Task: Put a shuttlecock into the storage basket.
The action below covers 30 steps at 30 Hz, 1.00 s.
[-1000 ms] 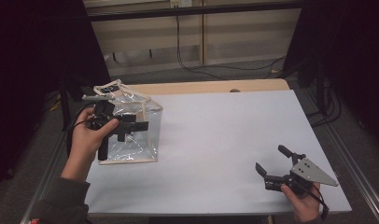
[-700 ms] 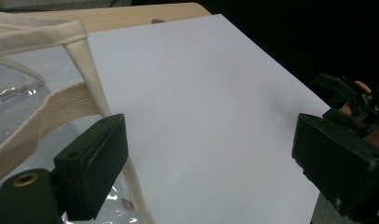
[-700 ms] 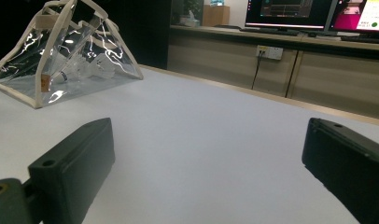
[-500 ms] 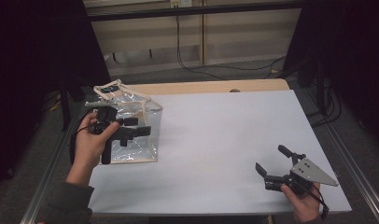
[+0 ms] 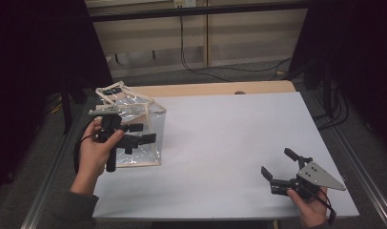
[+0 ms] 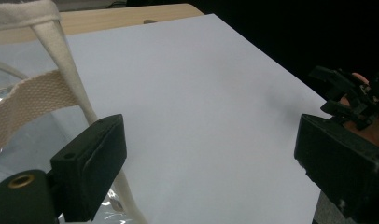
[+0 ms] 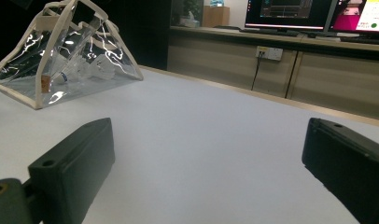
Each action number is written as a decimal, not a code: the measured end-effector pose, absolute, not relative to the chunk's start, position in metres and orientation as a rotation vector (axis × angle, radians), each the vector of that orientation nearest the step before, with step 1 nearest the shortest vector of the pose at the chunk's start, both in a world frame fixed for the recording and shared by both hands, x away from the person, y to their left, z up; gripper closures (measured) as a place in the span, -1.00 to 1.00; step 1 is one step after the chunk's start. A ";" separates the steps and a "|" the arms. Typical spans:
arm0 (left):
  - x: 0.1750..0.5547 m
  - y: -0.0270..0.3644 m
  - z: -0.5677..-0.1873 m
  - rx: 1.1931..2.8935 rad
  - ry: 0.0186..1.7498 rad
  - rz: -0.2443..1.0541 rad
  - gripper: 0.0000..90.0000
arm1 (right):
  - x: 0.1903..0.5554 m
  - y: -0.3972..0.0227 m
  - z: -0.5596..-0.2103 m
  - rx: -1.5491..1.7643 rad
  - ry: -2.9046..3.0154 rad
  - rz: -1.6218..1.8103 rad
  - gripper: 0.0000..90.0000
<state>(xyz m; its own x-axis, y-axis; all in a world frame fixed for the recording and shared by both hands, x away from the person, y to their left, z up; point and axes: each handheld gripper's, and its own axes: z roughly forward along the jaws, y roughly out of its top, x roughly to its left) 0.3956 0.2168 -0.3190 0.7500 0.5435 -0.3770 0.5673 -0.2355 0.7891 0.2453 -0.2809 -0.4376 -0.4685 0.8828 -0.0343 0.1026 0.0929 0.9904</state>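
Bag: clear plastic bag (image 5: 134, 129) with cream webbing trim, far-left on bench; contents unclear.
Bench: white bench (image 5: 229, 143).
Left gripper (image 5: 139, 133): wide, over bag.
Right gripper (image 5: 280, 167): wide, empty.

On the white worktop (image 5: 220, 143) stood one clear plastic bag (image 5: 134, 129) trimmed in cream webbing. Two hand-held tools were in use: the left tool (image 5: 144, 133) by the bag and the right tool (image 5: 280, 164) near the front corner. Two monitors (image 7: 318, 14) glowed behind.
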 end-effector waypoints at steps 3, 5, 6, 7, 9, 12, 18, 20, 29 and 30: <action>0.394 0.218 -0.322 1.888 0.847 -0.029 -0.79 | 0.245 -0.281 -0.438 0.980 1.686 1.441 -0.95; 0.393 0.218 -0.324 1.886 0.849 -0.030 -0.79 | 0.245 -0.281 -0.438 0.981 1.685 1.443 -0.95; 0.393 0.218 -0.325 1.885 0.845 -0.028 -0.79 | 0.245 -0.281 -0.438 0.980 1.686 1.443 -0.95; 0.392 0.218 -0.326 1.888 0.842 -0.024 -0.79 | 0.245 -0.281 -0.438 0.980 1.686 1.443 -0.95; 0.391 0.217 -0.328 1.887 0.842 -0.022 -0.79 | 0.245 -0.281 -0.438 0.980 1.687 1.441 -0.95; 0.390 0.217 -0.331 1.889 0.835 -0.020 -0.79 | 0.245 -0.280 -0.438 0.980 1.686 1.444 -0.95; 0.387 0.215 -0.336 1.888 0.820 -0.023 -0.79 | 0.245 -0.281 -0.438 0.980 1.686 1.442 -0.95; 0.386 0.214 -0.337 1.890 0.820 -0.025 -0.79 | 0.246 -0.281 -0.438 0.980 1.685 1.442 -0.95; 0.382 0.209 -0.345 1.901 0.798 -0.029 -0.79 | 0.245 -0.281 -0.438 0.982 1.686 1.441 -0.95; 0.381 0.208 -0.345 1.899 0.799 -0.028 -0.79 | 0.245 -0.281 -0.438 0.981 1.684 1.442 -0.95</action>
